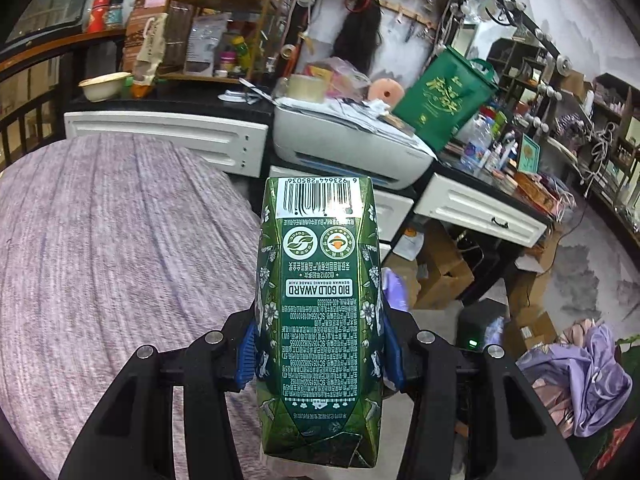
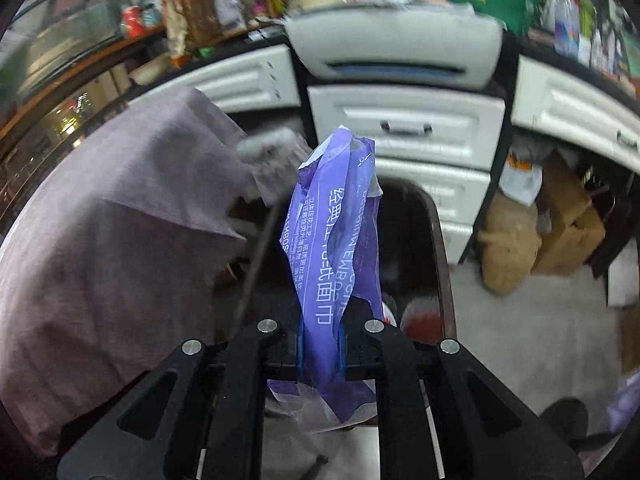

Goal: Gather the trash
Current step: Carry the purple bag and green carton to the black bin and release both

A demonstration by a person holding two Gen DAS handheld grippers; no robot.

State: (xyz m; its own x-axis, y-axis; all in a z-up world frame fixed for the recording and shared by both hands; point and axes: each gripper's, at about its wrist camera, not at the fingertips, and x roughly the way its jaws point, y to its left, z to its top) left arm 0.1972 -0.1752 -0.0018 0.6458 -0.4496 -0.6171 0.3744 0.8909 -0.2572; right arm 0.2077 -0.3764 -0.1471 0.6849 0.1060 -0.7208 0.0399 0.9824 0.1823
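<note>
A green drink carton (image 1: pixel 320 312) with a barcode and small print fills the middle of the left wrist view. My left gripper (image 1: pixel 320 354) is shut on it, the blue pads pressing on its two sides. In the right wrist view a crumpled purple plastic wrapper (image 2: pixel 336 236) stands up between the fingers, and my right gripper (image 2: pixel 320 350) is shut on its lower part. Behind the wrapper is a dark bin (image 2: pixel 424 248) with a brown rim and some red and white things inside. A bit of the purple wrapper (image 1: pixel 394 290) also shows beside the carton.
A bed with a mauve cover (image 1: pixel 120 240) lies to the left, its hanging edge (image 2: pixel 120 220) close to the bin. White drawers (image 2: pixel 404 128) and a printer (image 1: pixel 344 148) stand behind. Cardboard boxes (image 1: pixel 444 272) and a pile of purple cloth (image 1: pixel 588 384) lie on the floor at the right.
</note>
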